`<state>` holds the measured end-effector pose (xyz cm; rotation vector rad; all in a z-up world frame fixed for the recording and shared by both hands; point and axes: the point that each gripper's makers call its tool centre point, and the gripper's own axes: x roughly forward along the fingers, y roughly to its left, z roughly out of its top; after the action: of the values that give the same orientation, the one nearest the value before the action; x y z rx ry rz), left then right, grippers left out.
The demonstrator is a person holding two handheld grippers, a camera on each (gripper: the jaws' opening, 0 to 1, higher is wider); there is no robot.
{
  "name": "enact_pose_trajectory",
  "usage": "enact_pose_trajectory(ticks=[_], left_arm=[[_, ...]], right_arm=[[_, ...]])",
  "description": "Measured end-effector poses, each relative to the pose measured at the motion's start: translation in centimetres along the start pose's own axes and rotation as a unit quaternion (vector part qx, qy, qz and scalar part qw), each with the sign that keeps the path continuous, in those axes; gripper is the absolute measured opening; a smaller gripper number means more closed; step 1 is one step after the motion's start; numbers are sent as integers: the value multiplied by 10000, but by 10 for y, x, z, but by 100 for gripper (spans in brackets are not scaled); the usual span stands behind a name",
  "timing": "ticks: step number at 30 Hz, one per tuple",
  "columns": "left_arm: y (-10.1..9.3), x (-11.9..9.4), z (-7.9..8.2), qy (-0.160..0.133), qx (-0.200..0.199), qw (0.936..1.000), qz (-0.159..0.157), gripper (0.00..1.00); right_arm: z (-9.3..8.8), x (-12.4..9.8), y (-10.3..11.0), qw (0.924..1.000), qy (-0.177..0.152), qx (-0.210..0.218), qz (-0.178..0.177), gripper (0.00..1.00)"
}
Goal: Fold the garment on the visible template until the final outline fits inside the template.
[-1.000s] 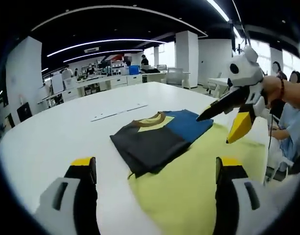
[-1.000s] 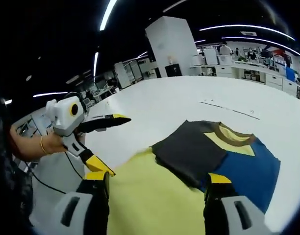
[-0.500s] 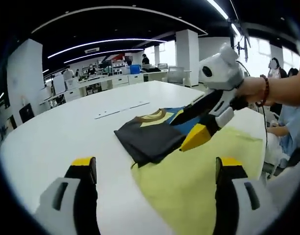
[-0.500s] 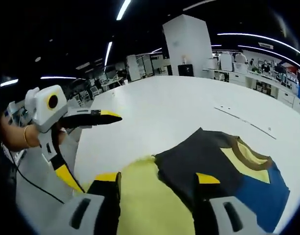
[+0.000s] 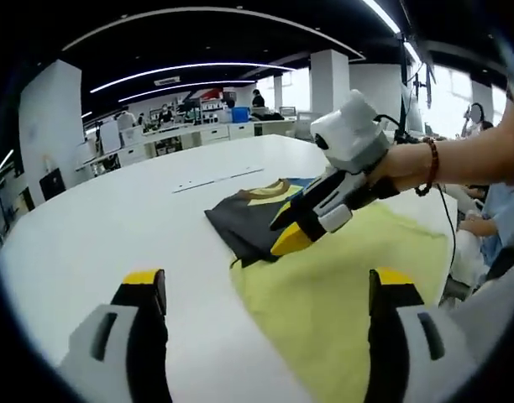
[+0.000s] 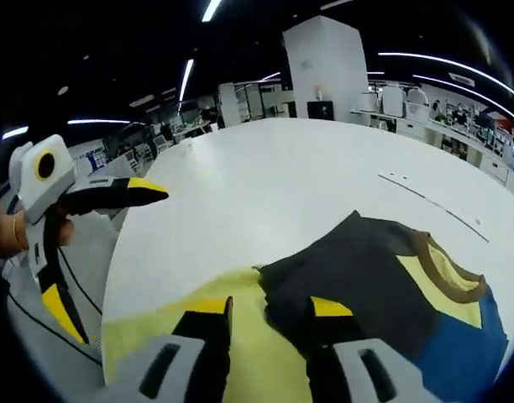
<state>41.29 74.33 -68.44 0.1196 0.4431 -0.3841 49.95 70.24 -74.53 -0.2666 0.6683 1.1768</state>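
Left tongs (image 5: 265, 290) held back over bare tabletop (image 5: 114, 227), jaws spread wide, empty, likely leaving room for the other hand; garment (image 5: 249, 222) part folded on tabletop, hem half overlapping yellow template (image 5: 349, 285), long axis running from the hem away to the collar; right tongs (image 5: 286, 235) low at the dark folded edge, jaws narrowed, seemingly about to pinch it; contact unclear.

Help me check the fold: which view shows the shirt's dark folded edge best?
The right gripper view: the shirt lies close, its dark edge unblocked just beyond the right gripper. In the left gripper view the shirt sits farther off, partly hidden behind that gripper.
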Motion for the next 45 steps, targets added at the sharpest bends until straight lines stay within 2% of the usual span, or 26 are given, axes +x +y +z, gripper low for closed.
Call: enact_pose_trajectory(ticks=[4, 10, 14, 19, 23, 26, 34, 37, 42, 45], left_arm=[[1, -2, -3, -7, -90, 10000, 34, 98], [3, -7, -8, 10, -196, 9997, 126, 98], [3, -10, -11, 18, -277, 9995, 170, 98], [9, -14, -16, 77, -330, 9991, 264, 98], [12, -16, -15, 64, -338, 9989, 305, 97], [11, -16, -16, 76, -341, 9990, 296, 97], [11, -16, -16, 94, -332, 9990, 285, 97], [11, -17, -15, 99, -303, 9991, 282, 97], [10, -17, -15, 100, -280, 9992, 260, 97], [7, -16, -14, 116, -246, 9994, 211, 96]], right_arm=[[-5, 7, -3, 9999, 116, 71, -39, 26], [-6, 14, -5, 9997, 120, 157, -105, 20], [-13, 16, -9, 9990, 329, -90, -303, 15], [-12, 15, -11, 9987, 302, 108, -390, 10], [-7, 13, -10, 9986, 216, 230, -431, 1], [-6, 11, -11, 9982, 247, 261, -476, 0], [-2, -3, -17, 9975, 129, 404, -564, 0], [3, -13, -22, 9960, -65, 577, -682, 0], [-2, -28, -34, 9940, -17, 470, -989, 0], [-5, -38, -42, 9915, -124, 667, -1112, 0]])
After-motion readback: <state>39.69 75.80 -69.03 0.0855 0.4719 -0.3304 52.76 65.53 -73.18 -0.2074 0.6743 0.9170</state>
